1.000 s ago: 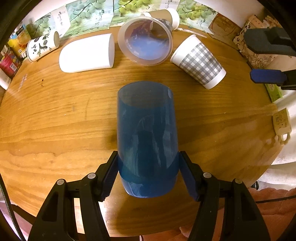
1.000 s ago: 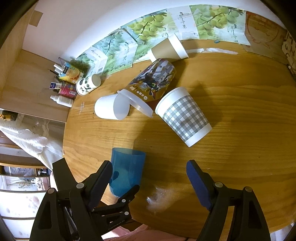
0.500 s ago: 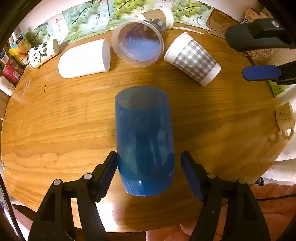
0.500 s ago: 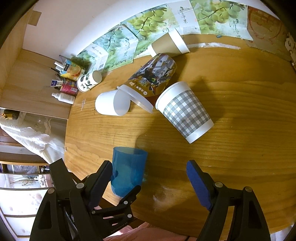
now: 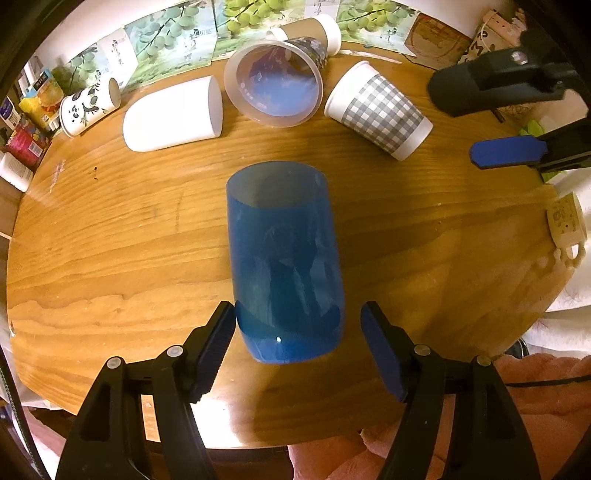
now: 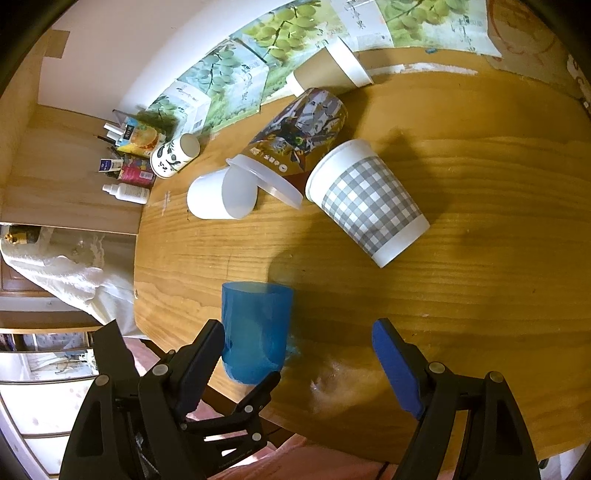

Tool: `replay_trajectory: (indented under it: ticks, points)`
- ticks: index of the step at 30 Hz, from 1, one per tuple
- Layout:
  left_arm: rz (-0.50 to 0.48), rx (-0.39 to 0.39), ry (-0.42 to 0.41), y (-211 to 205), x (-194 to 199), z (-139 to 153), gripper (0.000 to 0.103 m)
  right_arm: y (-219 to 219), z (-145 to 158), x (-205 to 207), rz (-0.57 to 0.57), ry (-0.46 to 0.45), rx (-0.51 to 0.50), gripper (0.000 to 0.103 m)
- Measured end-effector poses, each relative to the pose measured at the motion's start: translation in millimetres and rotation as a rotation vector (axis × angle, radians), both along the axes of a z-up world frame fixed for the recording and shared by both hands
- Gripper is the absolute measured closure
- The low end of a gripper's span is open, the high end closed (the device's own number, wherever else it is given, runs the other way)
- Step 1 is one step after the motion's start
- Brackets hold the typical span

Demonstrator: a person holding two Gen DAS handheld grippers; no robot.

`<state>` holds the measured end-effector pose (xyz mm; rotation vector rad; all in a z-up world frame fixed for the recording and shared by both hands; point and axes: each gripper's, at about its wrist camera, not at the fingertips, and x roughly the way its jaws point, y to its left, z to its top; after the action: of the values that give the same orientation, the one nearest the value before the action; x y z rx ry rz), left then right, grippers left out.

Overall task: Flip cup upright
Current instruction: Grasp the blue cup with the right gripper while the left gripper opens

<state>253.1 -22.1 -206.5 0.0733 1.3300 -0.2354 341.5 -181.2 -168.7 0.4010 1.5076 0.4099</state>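
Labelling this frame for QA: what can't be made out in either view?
- Blue cup: left pad of left tongs at its wall; contact unclear, left wrist.
- Blue cup base, right wrist: behind the left tongs' arms.
- Brown paper cup: mostly behind printed cup.
- Bottle label: too small.

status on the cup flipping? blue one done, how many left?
Done: the blue cup stands upright on the table, mouth up. The left gripper straddles its base with a visible gap at the right pad, so it looks released. The right gripper is open over bare wood. Left: the gingham cup, white cup, printed lidded cup, brown cup and panda cup all lie on their sides.
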Motion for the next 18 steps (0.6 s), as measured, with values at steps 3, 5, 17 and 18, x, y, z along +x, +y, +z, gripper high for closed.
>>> replay_trajectory:
  ticks: [3, 5, 17, 18]
  points:
    - [-0.019, -0.003, -0.011, 4, -6, 4, 0.029, 4, -2, -3, 0.003, 0.002, -0.005, 0.02]
    - [-0.034, 0.003, -0.02, 8, -10, 7, 0.029, 9, -4, -7, -0.005, 0.004, -0.008, 0.02]
    - [-0.079, 0.032, -0.072, 44, -33, 9, 0.029, 52, -12, -32, -0.045, -0.008, 0.019, 0.02]
    - [-0.08, 0.037, -0.075, 49, -35, 9, 0.029, 56, -13, -33, -0.047, -0.012, 0.019, 0.02]
